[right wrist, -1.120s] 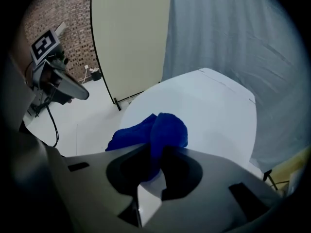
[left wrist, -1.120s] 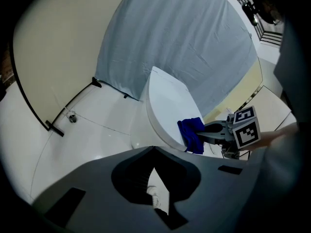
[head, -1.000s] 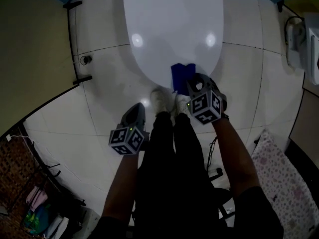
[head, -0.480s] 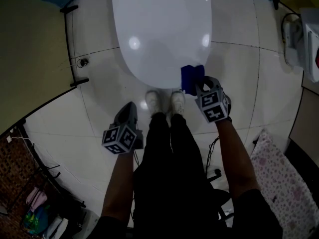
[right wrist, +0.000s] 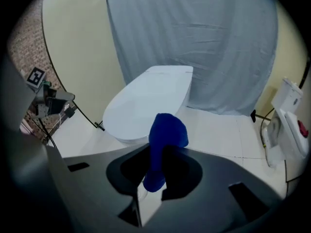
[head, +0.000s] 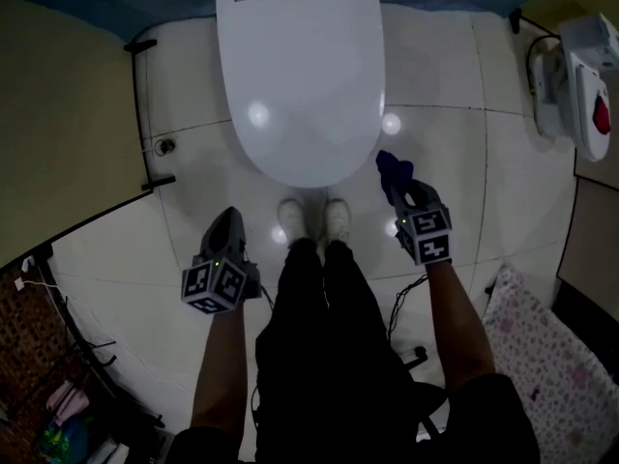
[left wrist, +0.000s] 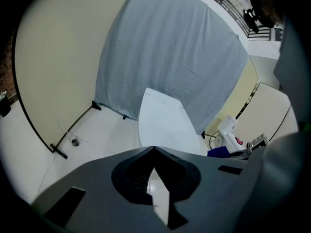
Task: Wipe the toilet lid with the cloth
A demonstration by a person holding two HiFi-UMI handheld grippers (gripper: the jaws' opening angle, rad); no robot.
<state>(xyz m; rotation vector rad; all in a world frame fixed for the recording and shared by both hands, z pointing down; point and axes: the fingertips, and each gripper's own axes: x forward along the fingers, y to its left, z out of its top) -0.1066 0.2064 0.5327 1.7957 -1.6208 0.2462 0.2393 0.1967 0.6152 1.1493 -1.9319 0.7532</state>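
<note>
The white toilet lid (head: 300,75) is closed, in the upper middle of the head view. My right gripper (head: 404,189) is shut on a blue cloth (head: 392,169), which hangs over the floor tiles just right of the lid's front edge, clear of the lid. In the right gripper view the cloth (right wrist: 165,132) stands up between the jaws of the right gripper (right wrist: 155,176), with the lid (right wrist: 148,101) beyond it. My left gripper (head: 228,218) is shut and holds nothing, low over the floor to the left of the lid's front. Its tips (left wrist: 154,149) meet, and the lid (left wrist: 163,123) lies ahead.
A person's shoes (head: 309,218) stand at the toilet's front, between the grippers. A white appliance (head: 571,80) sits on the floor at the right. A grey backdrop curtain (right wrist: 194,38) on black stand feet (head: 147,95) hangs behind the toilet. A patterned mat (head: 551,356) lies at lower right.
My right gripper has carried the cloth from the lid's front edge rightwards and off it, over the floor. My left gripper has drawn back and to the left.
</note>
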